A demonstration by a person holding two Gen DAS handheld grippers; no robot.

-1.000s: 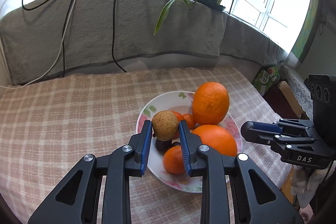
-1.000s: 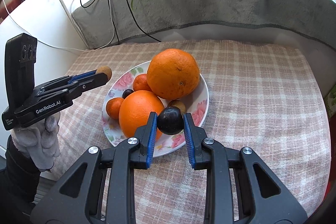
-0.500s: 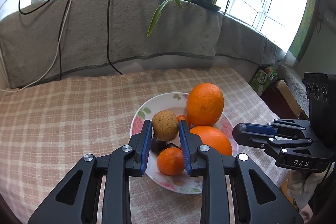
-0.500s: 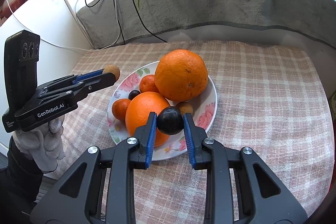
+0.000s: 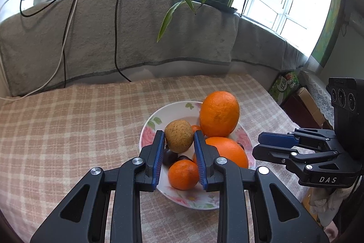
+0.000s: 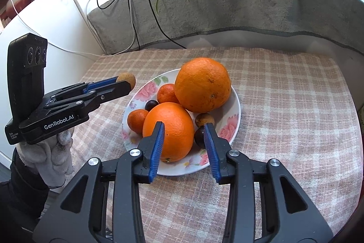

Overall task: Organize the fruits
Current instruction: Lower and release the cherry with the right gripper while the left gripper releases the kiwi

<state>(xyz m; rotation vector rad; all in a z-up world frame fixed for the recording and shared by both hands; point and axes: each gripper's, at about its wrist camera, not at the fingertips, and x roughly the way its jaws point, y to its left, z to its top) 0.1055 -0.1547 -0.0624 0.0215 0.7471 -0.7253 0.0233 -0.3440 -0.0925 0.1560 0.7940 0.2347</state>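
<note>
Orange fruit (image 6: 201,84), floral plate (image 6: 234,111), plaid cloth (image 6: 284,95)

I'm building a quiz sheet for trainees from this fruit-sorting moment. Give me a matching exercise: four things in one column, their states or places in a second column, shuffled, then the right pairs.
Things:
1. brown fruit
2. right tool
3. dark plum
4. biggest orange

States or places:
A. open, holding nothing
B. lying on the floral plate beside the right tool's finger
C. clamped in the left tool, above the plate
D. at the far side of the plate

Pairs: 1-C, 2-A, 3-B, 4-D
</note>
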